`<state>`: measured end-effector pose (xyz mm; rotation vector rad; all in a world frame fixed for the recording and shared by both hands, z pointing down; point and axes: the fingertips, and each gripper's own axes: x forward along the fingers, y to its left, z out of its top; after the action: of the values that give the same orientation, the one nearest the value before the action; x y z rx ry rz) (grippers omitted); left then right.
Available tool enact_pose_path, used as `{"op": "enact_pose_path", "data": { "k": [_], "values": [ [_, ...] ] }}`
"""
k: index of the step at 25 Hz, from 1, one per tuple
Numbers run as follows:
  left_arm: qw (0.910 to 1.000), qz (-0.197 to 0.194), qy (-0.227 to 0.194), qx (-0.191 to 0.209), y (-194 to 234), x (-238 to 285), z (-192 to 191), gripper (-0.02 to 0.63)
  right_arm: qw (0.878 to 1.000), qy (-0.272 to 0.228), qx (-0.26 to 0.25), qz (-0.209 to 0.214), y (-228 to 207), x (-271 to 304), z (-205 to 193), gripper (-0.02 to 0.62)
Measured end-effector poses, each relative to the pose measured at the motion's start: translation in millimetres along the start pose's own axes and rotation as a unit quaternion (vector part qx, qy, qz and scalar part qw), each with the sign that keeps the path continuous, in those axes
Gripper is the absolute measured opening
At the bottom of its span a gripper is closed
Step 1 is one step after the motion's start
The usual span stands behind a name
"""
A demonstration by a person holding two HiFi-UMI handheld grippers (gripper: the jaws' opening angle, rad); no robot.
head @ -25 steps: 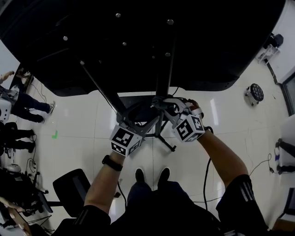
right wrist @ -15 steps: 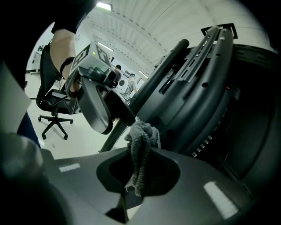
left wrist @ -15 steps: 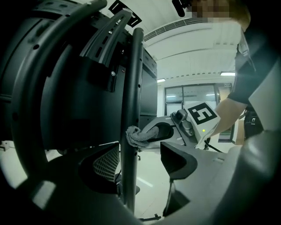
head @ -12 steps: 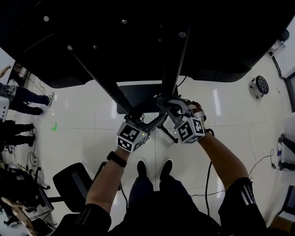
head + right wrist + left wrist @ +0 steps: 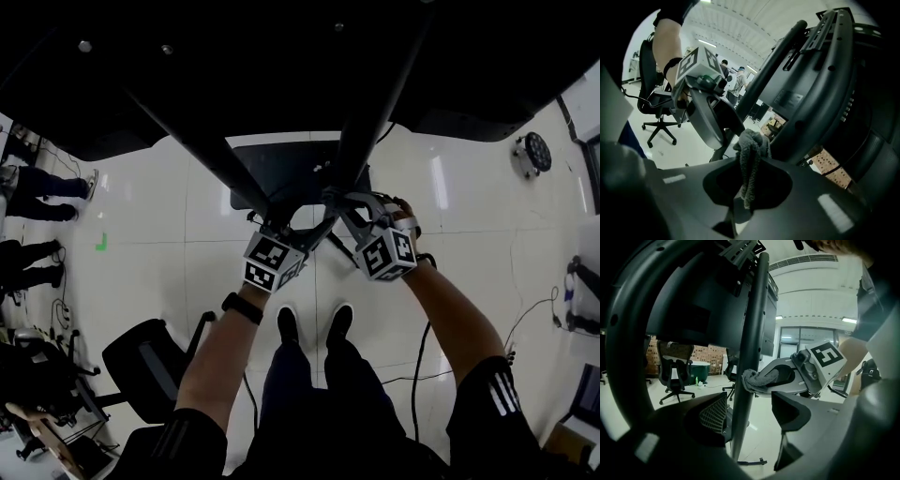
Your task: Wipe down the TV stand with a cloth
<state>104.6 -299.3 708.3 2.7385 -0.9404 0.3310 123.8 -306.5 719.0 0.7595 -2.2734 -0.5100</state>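
Head view shows the left gripper [image 5: 749, 404], jaws apart astride the TV stand's upright [image 5: 753, 324], risen nearly level with the right gripper [image 5: 749, 180], which pinches the grey cloth [image 5: 752, 147] against that upright, so wiping looks underway.

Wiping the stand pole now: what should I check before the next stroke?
1. Cloth clamped in right gripper: ok, fingers shut on it.
2. Cloth touching stand pole: ok, pressed against its side.
3. Left gripper open round the stand pole: ok, fingers apart, pole between them.
4. Grippers apart from each other: ok, a gap shows in the left gripper view.
5. Dirt left on the stand pole: cannot tell, too dark.
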Motion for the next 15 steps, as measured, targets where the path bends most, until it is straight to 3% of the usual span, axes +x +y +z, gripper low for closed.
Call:
{"op": "enact_pose_path", "data": {
  "k": [8,15],
  "values": [
    [0.9992,-0.015,0.035,-0.009,13.1,23.1,-65.5,0.324,0.999,0.036,0.030,0.005,31.7,34.5,-51.2,0.026],
    [0.9975,-0.022,0.065,-0.017,32.1,40.1,-121.7,0.324,0.998,0.061,0.015,0.021,65.6,72.8,-98.7,0.026]
  ]
}}
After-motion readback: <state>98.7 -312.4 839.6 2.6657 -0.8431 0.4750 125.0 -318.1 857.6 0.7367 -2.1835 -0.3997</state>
